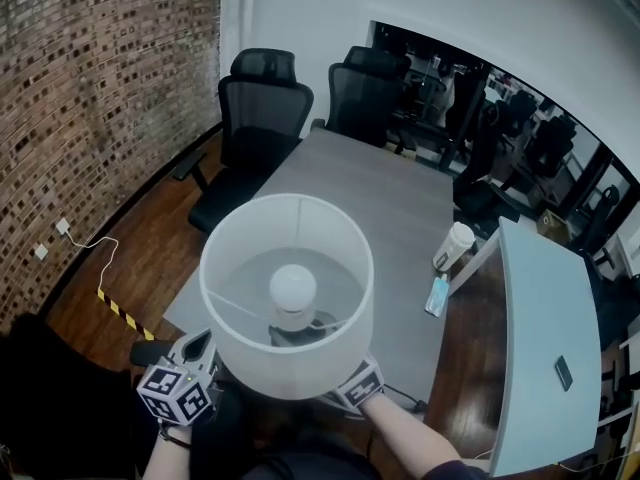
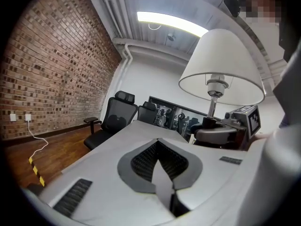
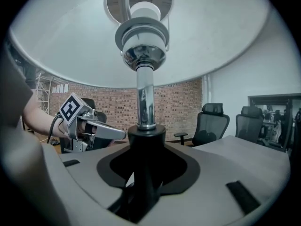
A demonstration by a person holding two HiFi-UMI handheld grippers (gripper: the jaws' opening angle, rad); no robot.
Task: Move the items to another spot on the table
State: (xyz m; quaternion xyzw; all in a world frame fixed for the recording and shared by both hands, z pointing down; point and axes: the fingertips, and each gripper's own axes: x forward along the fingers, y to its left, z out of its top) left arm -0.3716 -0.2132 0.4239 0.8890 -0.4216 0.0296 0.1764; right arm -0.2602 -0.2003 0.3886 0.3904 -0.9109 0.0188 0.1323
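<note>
Grey table point(image 1: 385, 193), lamp point(image 1: 288, 293) foremost, chairs point(image 1: 262, 108), cup point(image 1: 455, 245) beyond

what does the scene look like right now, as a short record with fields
held item: lamp, upright, white shade
right gripper: shut on the lamp's black base
left gripper: shut, nothing in it, beside the lamp
table: grey, long
also on table: white cup and small bluish packet, near its right edge
chairs: two, black, at the far end
</note>
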